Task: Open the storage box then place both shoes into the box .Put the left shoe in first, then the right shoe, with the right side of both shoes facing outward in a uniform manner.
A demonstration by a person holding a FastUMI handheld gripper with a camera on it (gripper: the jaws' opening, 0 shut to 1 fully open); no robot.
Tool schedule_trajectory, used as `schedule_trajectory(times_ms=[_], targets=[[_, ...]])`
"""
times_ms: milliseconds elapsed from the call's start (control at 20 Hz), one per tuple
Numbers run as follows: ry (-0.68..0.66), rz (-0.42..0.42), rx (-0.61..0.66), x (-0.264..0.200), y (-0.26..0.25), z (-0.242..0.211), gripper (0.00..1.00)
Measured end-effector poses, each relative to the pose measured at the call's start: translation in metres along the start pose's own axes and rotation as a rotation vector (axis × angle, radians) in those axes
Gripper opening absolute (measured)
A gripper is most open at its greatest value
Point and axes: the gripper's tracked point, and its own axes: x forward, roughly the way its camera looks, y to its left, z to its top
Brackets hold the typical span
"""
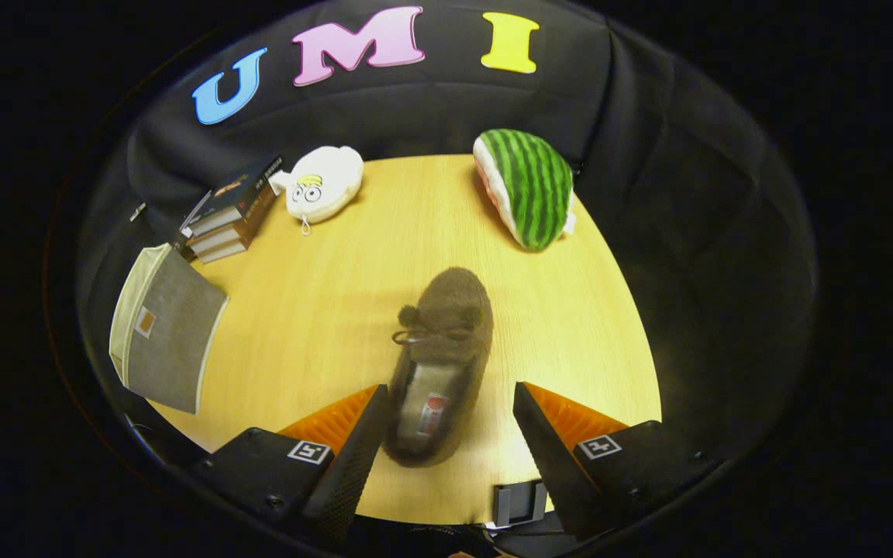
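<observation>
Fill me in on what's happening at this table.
A handheld two-finger gripper with orange-backed black fingers is open around the heel of a fuzzy brown slipper on the round wooden table. The left finger is close against the slipper; the right stands clear. A grey fabric storage box sits left, beside stacked books.

A green striped watermelon toy (pixel 528 186) sits at the upper right of the yellow table (pixel 322 310). A white soft toy with eyes (pixel 322 184) lies at the upper left, touching a stack of books (pixel 228 215).
</observation>
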Motion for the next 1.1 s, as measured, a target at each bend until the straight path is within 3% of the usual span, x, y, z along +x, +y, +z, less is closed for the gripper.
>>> schedule_trajectory(times_ms=[400, 450, 500, 550, 650, 700, 900, 1100], targets=[[0.065, 0.045, 0.1, 0.074, -0.018, 0.008, 0.96], [0.071, 0.055, 0.117, 0.08, -0.017, 0.009, 0.9], [0.079, 0.064, 0.123, 0.085, -0.015, 0.009, 0.73], [0.095, 0.083, 0.126, 0.089, -0.01, 0.006, 0.66], [0.108, 0.079, 0.118, 0.093, -0.01, 0.006, 0.42], [0.107, 0.059, 0.108, 0.094, -0.016, 0.004, 0.42], [0.084, 0.011, 0.091, 0.095, -0.021, 0.007, 0.06], [0.048, 0.03, 0.147, 0.071, 0.003, 0.023, 0.05]])
